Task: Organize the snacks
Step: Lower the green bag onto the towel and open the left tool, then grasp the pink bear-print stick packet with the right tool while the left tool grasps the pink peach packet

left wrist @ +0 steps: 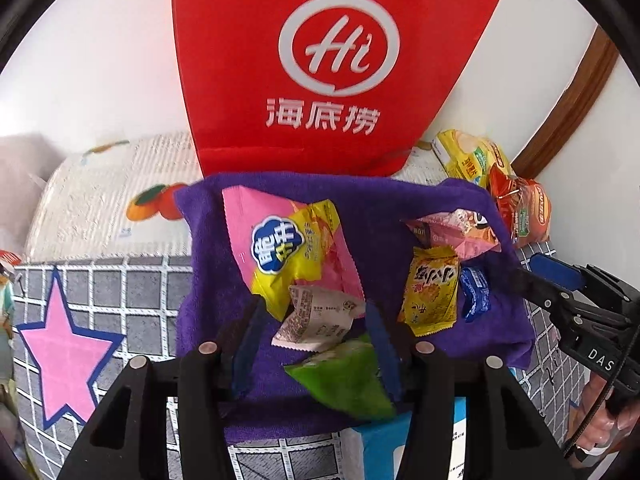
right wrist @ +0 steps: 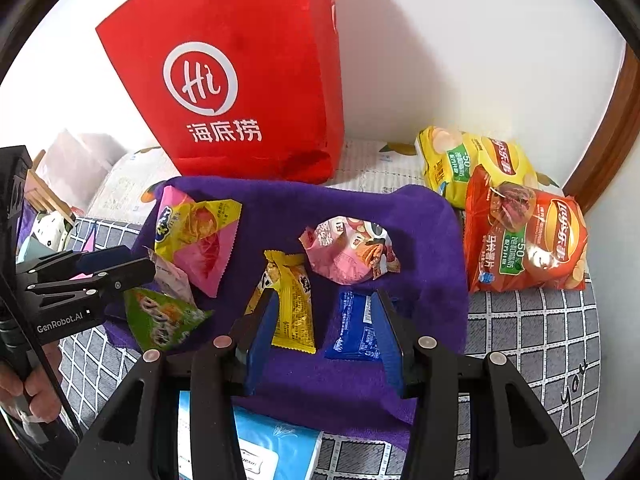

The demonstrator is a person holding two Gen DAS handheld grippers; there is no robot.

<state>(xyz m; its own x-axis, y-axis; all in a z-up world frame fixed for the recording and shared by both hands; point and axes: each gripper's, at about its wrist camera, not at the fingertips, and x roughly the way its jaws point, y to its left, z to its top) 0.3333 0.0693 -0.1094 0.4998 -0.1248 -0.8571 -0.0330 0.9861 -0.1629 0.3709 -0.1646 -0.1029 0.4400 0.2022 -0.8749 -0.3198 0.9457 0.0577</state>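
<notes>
Left gripper [left wrist: 316, 320]: lower centre of the left wrist view; jaws parted, not clamped, white snack packet [left wrist: 320, 320] and green snack packet [left wrist: 344, 376] lying between them.
Right gripper [right wrist: 324, 320]: lower centre of the right wrist view; jaws released, yellow snack packet [right wrist: 294, 300] and blue snack packet [right wrist: 356, 328] between them, no pad pressing.
Purple towel [right wrist: 400, 360]: centre, carrying the small packets.
Chip bags [right wrist: 524, 236]: right of the towel, off it.
Red bag [right wrist: 240, 80]: upright behind the towel, upper centre.
</notes>
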